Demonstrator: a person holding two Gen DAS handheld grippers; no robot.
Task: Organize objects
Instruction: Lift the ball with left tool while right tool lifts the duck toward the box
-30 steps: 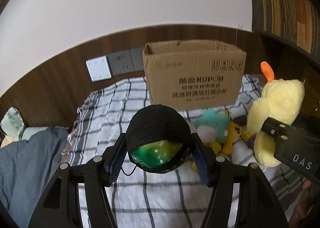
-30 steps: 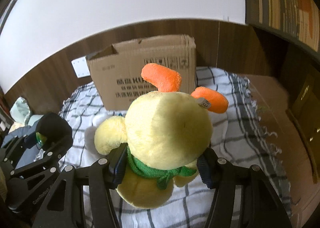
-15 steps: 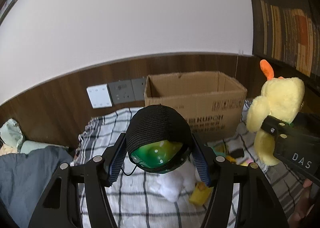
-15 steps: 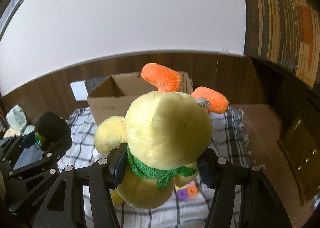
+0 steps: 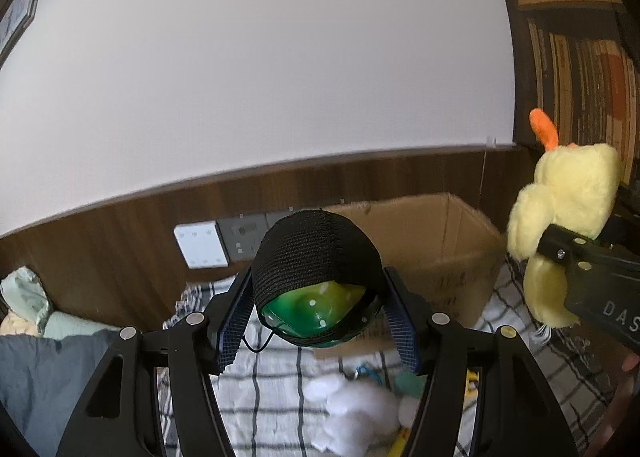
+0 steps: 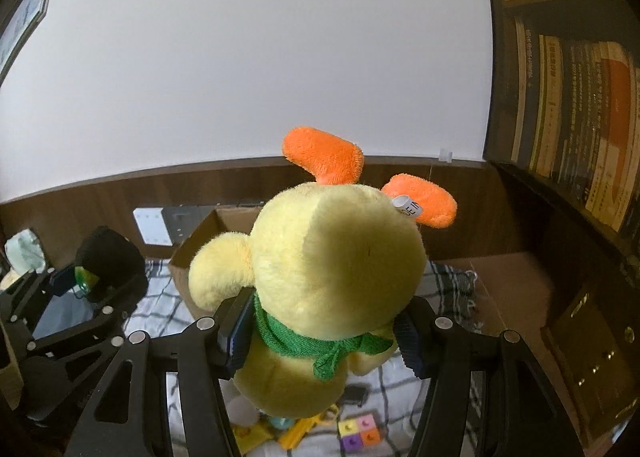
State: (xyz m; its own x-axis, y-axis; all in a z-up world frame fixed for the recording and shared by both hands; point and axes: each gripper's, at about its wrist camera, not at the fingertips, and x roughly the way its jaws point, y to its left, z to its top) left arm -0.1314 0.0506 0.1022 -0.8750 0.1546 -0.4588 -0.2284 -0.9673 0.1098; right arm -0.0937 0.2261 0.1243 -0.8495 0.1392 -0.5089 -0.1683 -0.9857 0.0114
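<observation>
Carry step: your left gripper pinches black-netted green toy, frame centre; your right gripper clamps yellow plush duck, feet up. Open cardboard box sits centre-right, behind. Next: bring both over box mouth, then release.

two wrist fisheye views looking forward, side by side, toward the same wall.

each camera is sitting just behind its own fingers, facing the white wall with dark wood wainscot, with the held item filling the near field. both are sharing the open brown cardboard box, the black-and-white checked cloth and the white wall plate; each is also catching the other gripper at its edge.
</observation>
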